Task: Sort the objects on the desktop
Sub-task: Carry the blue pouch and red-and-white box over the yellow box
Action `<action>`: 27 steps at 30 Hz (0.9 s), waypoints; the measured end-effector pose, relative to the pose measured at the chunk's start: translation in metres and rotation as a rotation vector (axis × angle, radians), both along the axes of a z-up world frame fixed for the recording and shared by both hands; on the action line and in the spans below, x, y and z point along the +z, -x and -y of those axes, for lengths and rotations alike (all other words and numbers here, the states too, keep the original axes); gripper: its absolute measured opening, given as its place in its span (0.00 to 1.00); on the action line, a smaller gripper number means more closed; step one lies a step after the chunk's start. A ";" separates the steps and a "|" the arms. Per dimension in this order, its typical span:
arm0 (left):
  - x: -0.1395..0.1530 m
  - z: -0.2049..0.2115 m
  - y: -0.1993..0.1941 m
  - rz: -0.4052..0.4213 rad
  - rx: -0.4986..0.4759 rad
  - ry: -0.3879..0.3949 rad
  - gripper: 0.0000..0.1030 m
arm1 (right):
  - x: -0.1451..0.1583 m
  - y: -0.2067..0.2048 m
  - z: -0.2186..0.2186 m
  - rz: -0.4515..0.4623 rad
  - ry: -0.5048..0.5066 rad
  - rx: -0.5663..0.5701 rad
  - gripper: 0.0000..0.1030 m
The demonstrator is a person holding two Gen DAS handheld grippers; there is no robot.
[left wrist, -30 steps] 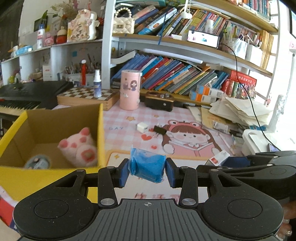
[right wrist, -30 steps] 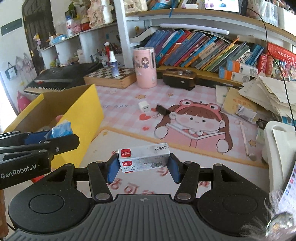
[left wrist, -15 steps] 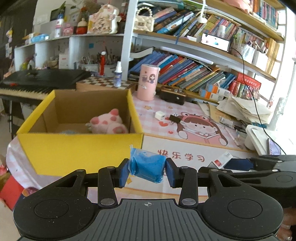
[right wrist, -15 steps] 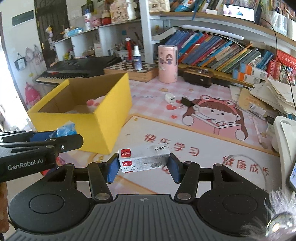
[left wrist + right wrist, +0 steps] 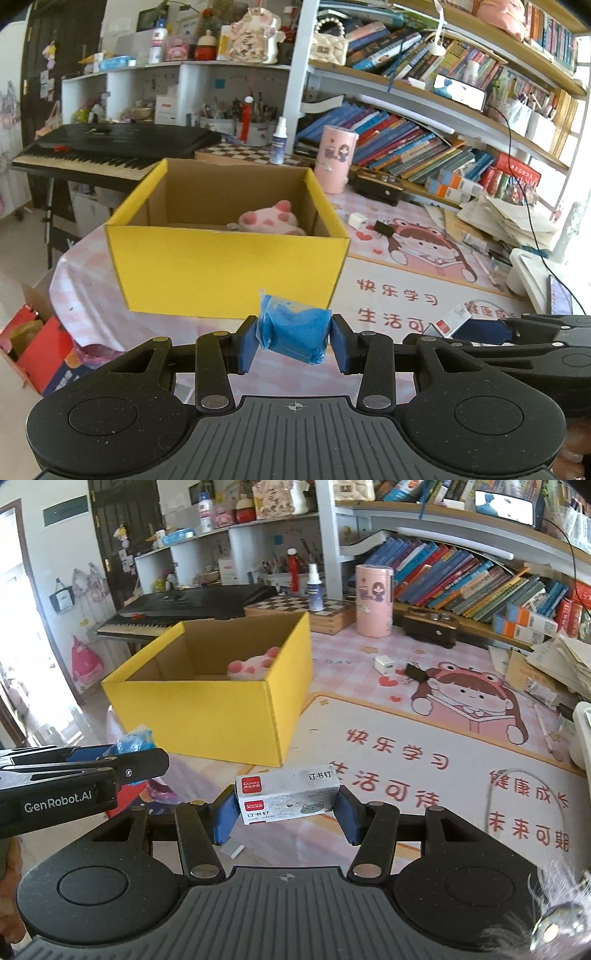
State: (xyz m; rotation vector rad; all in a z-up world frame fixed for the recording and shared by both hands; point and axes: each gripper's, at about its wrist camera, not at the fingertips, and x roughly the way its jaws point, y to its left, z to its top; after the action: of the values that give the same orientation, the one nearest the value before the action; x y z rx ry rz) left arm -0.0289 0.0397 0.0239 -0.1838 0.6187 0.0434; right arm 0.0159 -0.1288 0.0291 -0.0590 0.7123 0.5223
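Left wrist view: we are clamping the blue packet [image 5: 294,333] between the pads of the left gripper [image 5: 294,341], its long axis running pad to pad, 9 to 3 o'clock. The yellow box [image 5: 229,271] is sitting at 12 o'clock beyond it.

Right wrist view: we are gripping the staple box [image 5: 287,799] in the right gripper [image 5: 287,814], long axis crosswise, printed face toward the camera. The yellow box [image 5: 207,709] is lying at 11 o'clock.

Bright daylight, sharp focus, strong fisheye bending at edges.
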 end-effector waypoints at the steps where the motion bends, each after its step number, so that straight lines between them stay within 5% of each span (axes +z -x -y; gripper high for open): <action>1: 0.000 -0.002 0.002 0.001 0.005 -0.001 0.38 | 0.000 0.002 -0.002 0.001 0.000 0.005 0.51; 27: 0.006 -0.022 0.014 0.039 0.058 -0.001 0.38 | 0.005 0.006 -0.031 0.022 0.024 0.087 0.51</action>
State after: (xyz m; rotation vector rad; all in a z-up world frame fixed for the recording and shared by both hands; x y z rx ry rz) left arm -0.0434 0.0612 0.0301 -0.2016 0.5743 0.0961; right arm 0.0097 -0.0982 0.0339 -0.1187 0.6964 0.5958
